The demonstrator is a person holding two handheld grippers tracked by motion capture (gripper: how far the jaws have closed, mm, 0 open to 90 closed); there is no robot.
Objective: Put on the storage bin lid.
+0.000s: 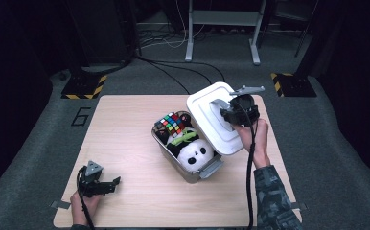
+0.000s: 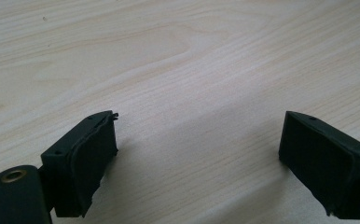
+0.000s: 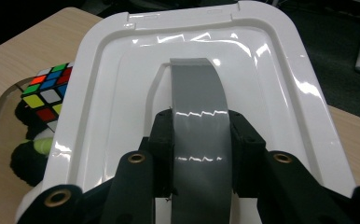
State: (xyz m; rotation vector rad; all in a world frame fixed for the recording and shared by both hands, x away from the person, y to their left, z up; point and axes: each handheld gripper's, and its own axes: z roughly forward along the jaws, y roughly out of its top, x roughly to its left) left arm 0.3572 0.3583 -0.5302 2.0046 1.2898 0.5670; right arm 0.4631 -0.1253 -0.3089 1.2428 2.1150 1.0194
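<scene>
Desk (image 1: 125, 143): light wood top; carries an open grey bin near its middle, bare wood elsewhere.
Bin (image 1: 189, 171): grey plastic storage box, open at the top, set at a slant to the desk edges; a grey latch flap (image 1: 212, 168) hangs out at its near-right end.
Bin contents: a colour-tiled puzzle cube (image 1: 172, 123) at the far end; a black-and-white panda plush (image 1: 195, 154) at the near end, face up; something bright green (image 1: 185, 137) between the two; dark items beside the cube, too small to tell.
Lid (image 1: 209, 115): white plastic, off the bin, held tilted over the bin's right edge and far-right corner, overlapping part of the opening. A grey strap handle (image 3: 197, 112) arches across its recessed centre.
Right gripper (image 1: 235, 114): held in the person's right hand (image 1: 256, 139), above the lid. In the right gripper view the jaws press against both sides of the grey strap handle, clamped on it; the cube shows past the lid's left edge.
Left gripper (image 1: 107, 186): in the person's left hand (image 1: 85, 203) at the near-left corner of the desk, well apart from the bin, low over the wood. In the left gripper view the jaws stand wide apart with bare wood grain between them, holding nothing.
Sleeve (image 1: 274, 196): camouflage pattern on the right forearm.
Floor (image 1: 39, 134): grey carpet around the desk; cables and frame legs beyond the far edge.
</scene>
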